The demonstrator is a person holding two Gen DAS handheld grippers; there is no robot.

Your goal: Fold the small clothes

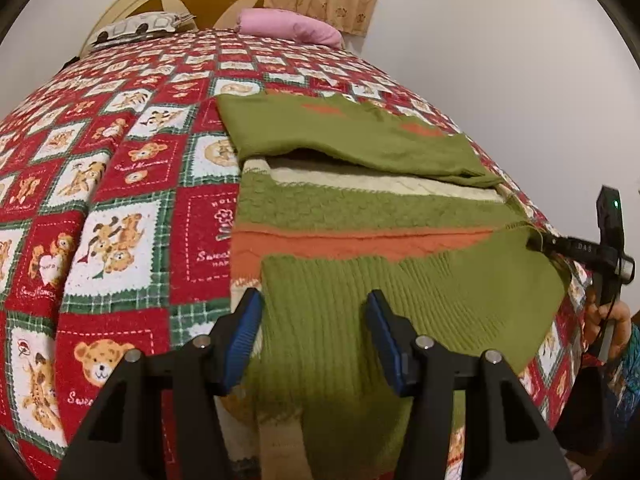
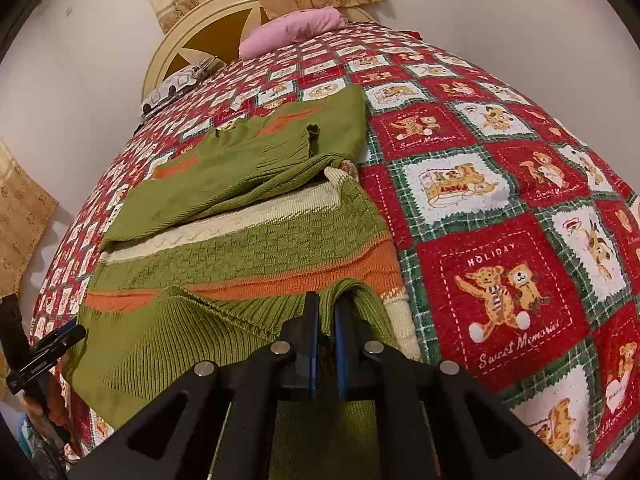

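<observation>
Bed [image 1: 120, 184] under a red-and-green teddy-bear quilt filling both views, stretching away ahead of both tongs; pink pillow [image 2: 294, 28] and patterned pillow [image 1: 136, 26] far beyond, against the cream headboard [image 2: 200, 24].

Small knitted sweater [image 1: 360, 208] in green, orange and cream spread flat on the quilt directly ahead of the tongs, sleeves already crossed over the upper body at the far end, ribbed green hem [image 1: 360, 308] doubled up toward the orange band at the near end. Probably mid-way through the bottom-to-top fold.

Right tongs [image 2: 326, 320] pressed together on the ribbed hem, pinching a raised ridge of green knit at the sweater's right edge, apparently to keep that corner of the fold under control. Seen again from the left wrist view at the hem's far right corner.

Left tongs [image 1: 314, 320] spread about half-wide, hovering low above the hem's left part, blue pads either side of the ribbing without pressing it; seemingly lined up to take the matching corner so both edges travel evenly.

Risk as judged: soft knit sagging between two pinches, skewing the fold.
</observation>
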